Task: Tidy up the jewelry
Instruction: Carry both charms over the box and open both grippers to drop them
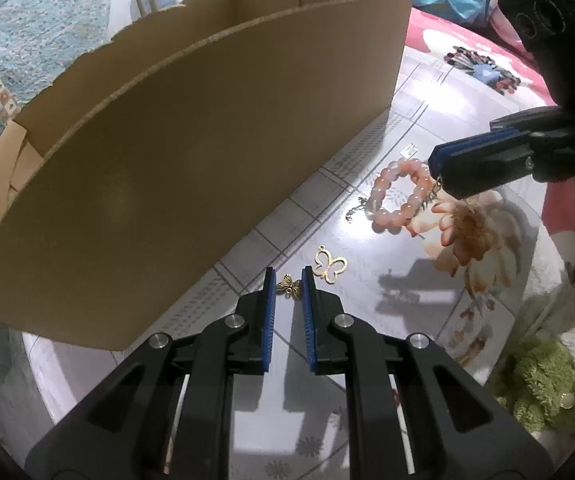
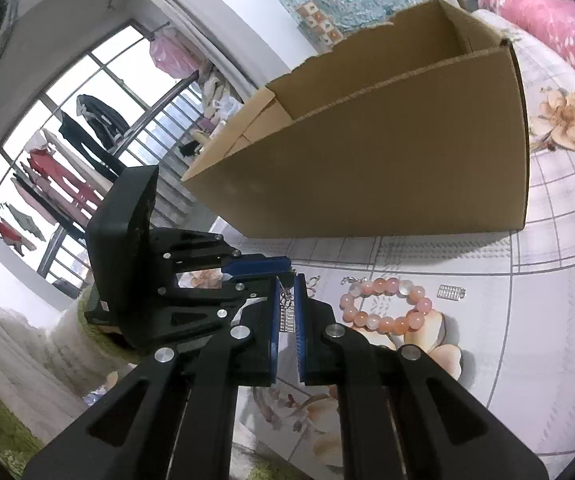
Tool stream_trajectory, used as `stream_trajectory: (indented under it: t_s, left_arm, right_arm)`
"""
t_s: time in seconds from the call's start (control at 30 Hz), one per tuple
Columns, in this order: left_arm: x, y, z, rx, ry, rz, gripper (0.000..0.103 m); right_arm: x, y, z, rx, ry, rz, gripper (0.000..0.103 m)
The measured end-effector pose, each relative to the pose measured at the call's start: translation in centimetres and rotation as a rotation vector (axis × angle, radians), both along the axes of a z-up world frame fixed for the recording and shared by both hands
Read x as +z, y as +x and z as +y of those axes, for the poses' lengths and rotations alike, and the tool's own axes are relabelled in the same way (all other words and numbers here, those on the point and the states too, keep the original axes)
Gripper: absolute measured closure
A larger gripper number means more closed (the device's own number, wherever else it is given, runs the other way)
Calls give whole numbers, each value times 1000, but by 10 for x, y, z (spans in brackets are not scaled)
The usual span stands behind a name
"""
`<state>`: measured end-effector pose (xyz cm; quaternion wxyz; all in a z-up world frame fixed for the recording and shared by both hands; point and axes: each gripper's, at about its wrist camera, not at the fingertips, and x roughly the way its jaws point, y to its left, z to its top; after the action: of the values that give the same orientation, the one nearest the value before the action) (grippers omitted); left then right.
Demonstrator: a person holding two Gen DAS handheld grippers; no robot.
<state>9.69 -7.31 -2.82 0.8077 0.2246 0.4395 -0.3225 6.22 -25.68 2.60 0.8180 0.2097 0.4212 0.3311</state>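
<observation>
A small bronze butterfly charm point(image 1: 290, 286) lies on the table between the fingertips of my left gripper point(image 1: 288, 280), whose jaws stand a little apart around it. A gold butterfly outline pendant point(image 1: 329, 267) lies just right of it. A pink bead bracelet point(image 1: 401, 196) lies farther right, with a silver chain point(image 1: 357, 208) beside it. My right gripper point(image 2: 287, 288) is shut on a silver chain piece with a small bar pendant point(image 2: 286, 312), held just above the table left of the bracelet point(image 2: 387, 306). The right gripper also shows in the left wrist view point(image 1: 447, 168).
A large open cardboard box point(image 1: 191, 168) stands on the floral tablecloth behind the jewelry; it also shows in the right wrist view point(image 2: 387, 160). A small silver bar charm point(image 2: 451, 292) lies right of the bracelet. Green plush point(image 1: 539, 384) lies at the table's right.
</observation>
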Motion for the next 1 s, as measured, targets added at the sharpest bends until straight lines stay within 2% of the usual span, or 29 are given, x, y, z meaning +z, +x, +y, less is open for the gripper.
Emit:
stream_trajectory:
  t_s: [0.13,0.2,0.33,0.43,0.5,0.6,0.83,1.0]
  left_arm:
    - [22,-10,8,16,-49,-28,91]
    - [42,-16,13,31,-102,-48,91]
    - [94,-20,29,66,-266,-92,91]
    - [118,-9,35,84,-348,-93,91]
    - [126,4,33,101,-361,-93,91]
    - [124,33,27,126,-330,-75,91]
    - [85,102,8,174,-278,148,91]
    - [60,132,-4,194,-219,248,91]
  right_arm:
    - [15,-3,-1,0,-5,-43,96]
    - [30,-3,-1,2,-4,-85,96]
    - [64,4,-2,7,31,-173,96]
    - [87,14,-2,-6,47,-234,96]
    - [98,28,-1,-19,28,-259,96]
    - [104,53,-3,-50,-15,-246,96]
    - [80,125,-13,-99,-160,-73,96]
    - [67,152,-8,-119,-247,-39,95]
